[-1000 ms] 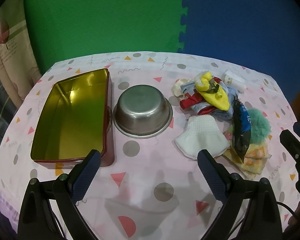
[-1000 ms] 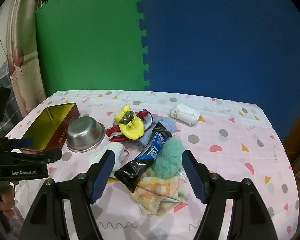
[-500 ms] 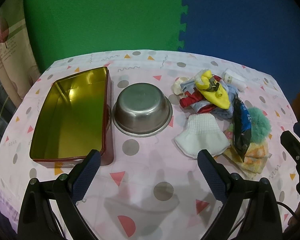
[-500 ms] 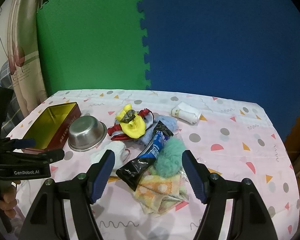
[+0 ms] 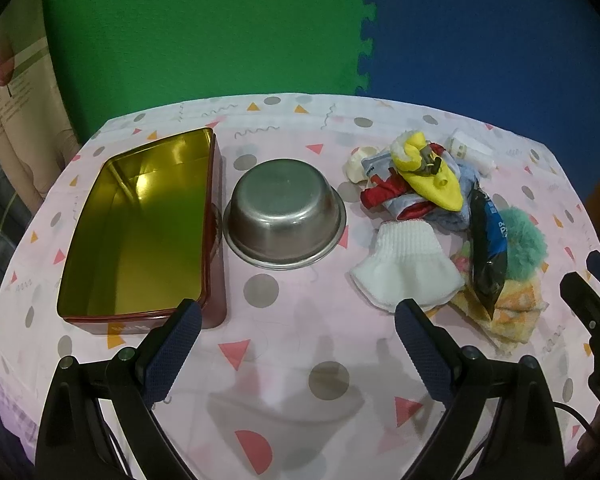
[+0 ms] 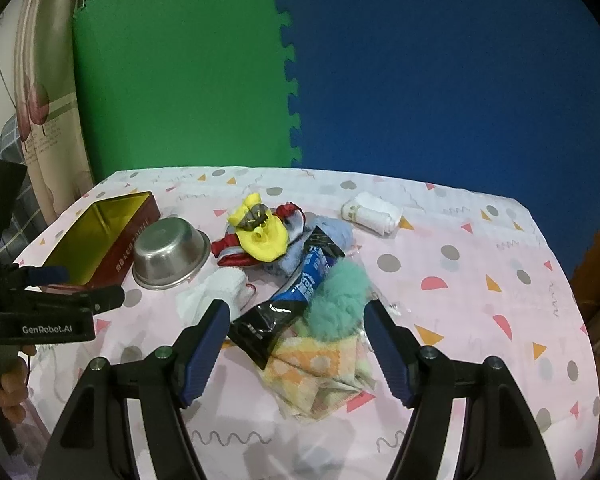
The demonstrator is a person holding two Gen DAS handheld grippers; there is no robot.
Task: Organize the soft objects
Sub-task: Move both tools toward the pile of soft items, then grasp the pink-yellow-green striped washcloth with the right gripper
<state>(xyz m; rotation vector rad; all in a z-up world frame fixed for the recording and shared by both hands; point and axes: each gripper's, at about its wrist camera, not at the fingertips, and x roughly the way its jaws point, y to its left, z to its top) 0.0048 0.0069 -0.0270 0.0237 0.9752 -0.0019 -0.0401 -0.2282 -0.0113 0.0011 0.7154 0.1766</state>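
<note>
Two containers, tin [image 5: 140, 236] and bowl [image 5: 284, 216], empty.

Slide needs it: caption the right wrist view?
Open right gripper hovers over teal pompom, black pouch and patterned cloth.

The black packet [image 5: 486, 248] and teal pompom [image 5: 526, 242] partly hide the orange cloth [image 5: 508, 314].

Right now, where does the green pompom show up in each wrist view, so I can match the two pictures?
Left wrist view: the green pompom sits at the right edge of the pile, right of the black snack packet.
Right wrist view: it lies centre frame, between the open fingers of the right hand-held gripper.
Shared landmark: the steel bowl, left of the pile in both.
</note>
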